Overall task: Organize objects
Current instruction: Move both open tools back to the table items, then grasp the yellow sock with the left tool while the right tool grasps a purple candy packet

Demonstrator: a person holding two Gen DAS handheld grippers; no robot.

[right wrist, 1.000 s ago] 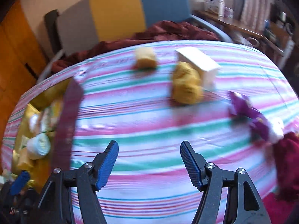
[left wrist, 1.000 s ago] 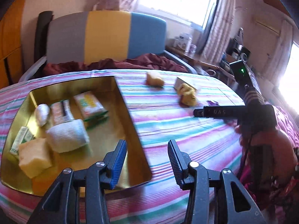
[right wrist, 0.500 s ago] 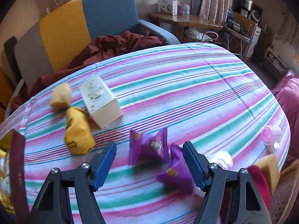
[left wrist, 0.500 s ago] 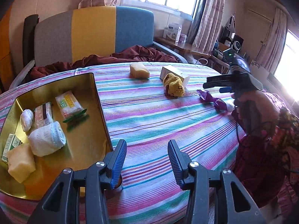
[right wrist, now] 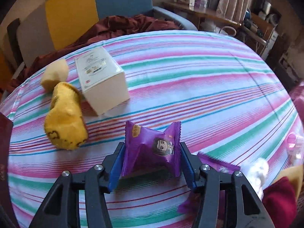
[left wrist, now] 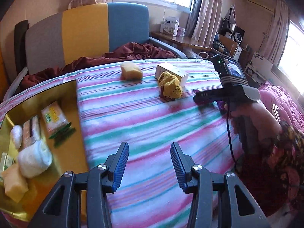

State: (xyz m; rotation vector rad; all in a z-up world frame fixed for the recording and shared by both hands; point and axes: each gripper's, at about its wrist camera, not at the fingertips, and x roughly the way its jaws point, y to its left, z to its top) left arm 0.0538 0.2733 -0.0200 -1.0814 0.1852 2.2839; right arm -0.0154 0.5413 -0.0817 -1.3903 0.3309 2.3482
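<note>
Half a second back the purple snack packet (right wrist: 152,150) lay ahead of the right hand-held gripper (right wrist: 150,163) with its jaws wide; now the gripper has dropped over it and the packet sits squarely between the blue pads, which are closing in and already touch its crimped sides. It rests on the striped cloth of the bench (right wrist: 199,87), near the front edge. A second purple packet (right wrist: 214,163) lies just to its right, partly under the gripper's finger.

Outward from there: a yellow sock (right wrist: 64,117) lies to the left, touching the corner of a white box (right wrist: 102,81), with a yellow sponge (right wrist: 55,74) just behind the sock. To the far right there is a small pink cup (right wrist: 292,142) and a white wad (right wrist: 258,169) near the cloth's edge.

Over on the left wrist view, the left hand-held gripper (left wrist: 149,167) hovers with its jaws parted, nothing between them, only striped cloth below. It has slid right since a second ago, so the gold tray (left wrist: 76,125) now sits further left. Inside the tray are a white rolled sock (left wrist: 34,161), a yellow sponge block (left wrist: 13,184), a green-lettered packet (left wrist: 54,117) and other small wrapped items. Across the bench, the person's hand (left wrist: 252,114) grips the other tool.
</note>
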